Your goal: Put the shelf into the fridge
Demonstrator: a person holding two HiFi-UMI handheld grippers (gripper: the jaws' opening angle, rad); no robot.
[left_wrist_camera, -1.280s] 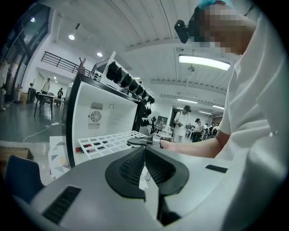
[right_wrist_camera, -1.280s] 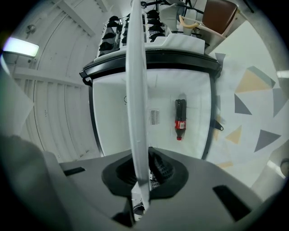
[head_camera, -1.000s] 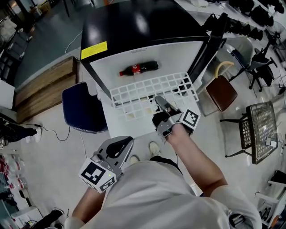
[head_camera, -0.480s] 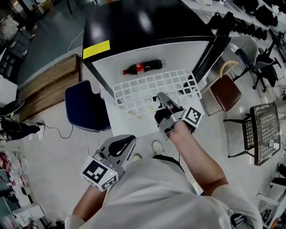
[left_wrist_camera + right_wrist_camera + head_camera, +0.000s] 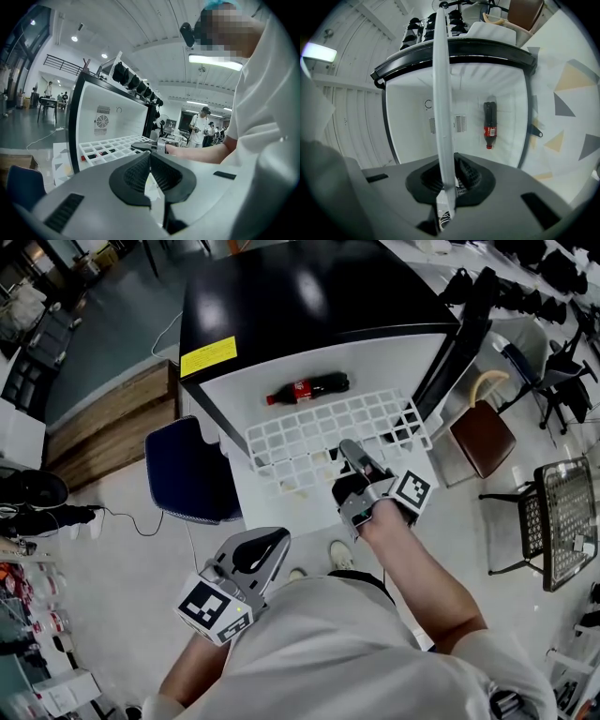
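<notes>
The fridge (image 5: 309,306) stands open with a white inside. A cola bottle (image 5: 307,390) lies in it. The white grid shelf (image 5: 309,432) sticks out of the opening, roughly level. My right gripper (image 5: 349,448) is shut on the shelf's near edge. In the right gripper view the shelf (image 5: 442,93) runs edge-on between the jaws of the right gripper (image 5: 446,185), with the bottle (image 5: 489,124) beyond. My left gripper (image 5: 272,542) hangs back by the person's torso, shut with nothing in it. The left gripper view shows its pads (image 5: 161,173) meeting, the shelf (image 5: 105,146) ahead.
The fridge door (image 5: 455,334) stands open at the right. A blue seat (image 5: 187,470) sits left of the fridge, next to a wooden bench (image 5: 112,418). A brown chair (image 5: 483,439) and a black mesh chair (image 5: 562,526) stand to the right. A cable (image 5: 131,517) lies on the floor.
The head view has drifted a little. The shelf and both grippers keep their places relative to the fridge.
</notes>
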